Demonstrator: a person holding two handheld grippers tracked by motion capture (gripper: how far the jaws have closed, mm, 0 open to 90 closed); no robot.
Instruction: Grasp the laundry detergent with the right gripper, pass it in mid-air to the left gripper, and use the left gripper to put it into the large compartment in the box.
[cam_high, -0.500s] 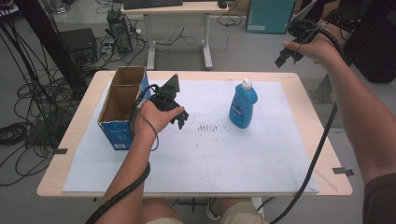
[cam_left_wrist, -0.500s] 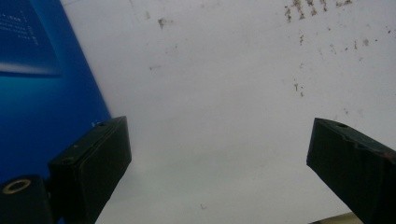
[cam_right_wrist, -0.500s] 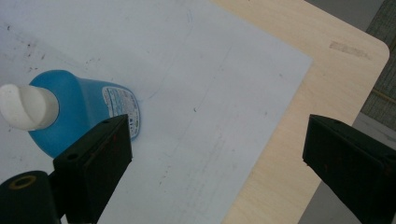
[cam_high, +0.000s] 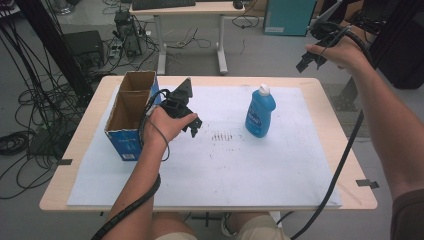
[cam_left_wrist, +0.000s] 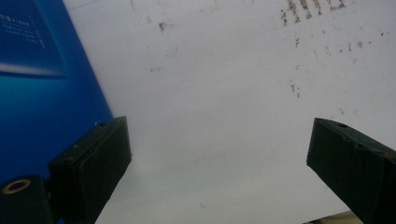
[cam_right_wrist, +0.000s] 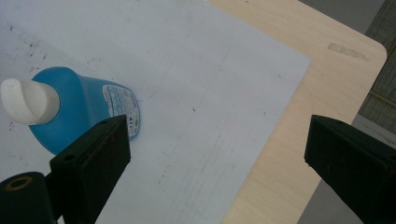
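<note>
Both grippers' jaws spread wide, nothing between them. Left gripper (cam_high: 192, 126) low over the white sheet (cam_high: 230, 165), just beside the blue cardboard box (cam_high: 131, 117); left hand (cam_high: 162, 125) wraps its body, forearm coming up from the bottom edge, grey plate on top tilted up. In the left gripper view the box's blue wall sits right by one jaw, bare stained sheet between the two. Right gripper (cam_high: 306, 61) held high past the table's far right corner, arm stretched forward, wrist bent, jaws pointing down and left. Blue bottle (cam_high: 260, 112) stands upright on the sheet, right of centre, well apart from both grippers: translucent blue, white cap, small label. Right gripper view looks down on it beside one jaw.
</note>
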